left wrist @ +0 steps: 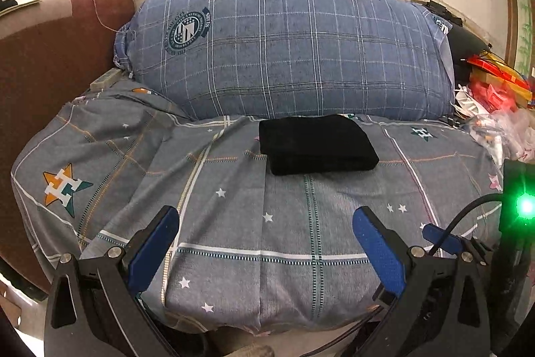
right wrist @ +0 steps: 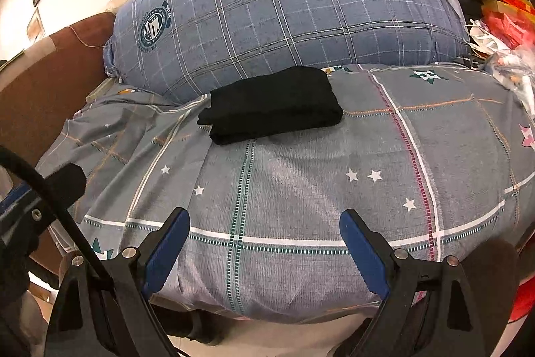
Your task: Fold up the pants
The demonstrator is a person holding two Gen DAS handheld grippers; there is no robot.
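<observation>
The bed (left wrist: pixel 267 240), spread with a grey plaid cover, gives a broad flat surface for folding, and a big blue checked pillow (left wrist: pixel 284 49) lies along its far side. Just before that pillow lie the black pants (left wrist: pixel 317 144), already a compact rectangular stack, so the folding looks finished. The left gripper (left wrist: pixel 267 243) and right gripper (right wrist: pixel 264 243) hang near the bed's front edge, well apart from the pants, jaws wide and empty.
</observation>
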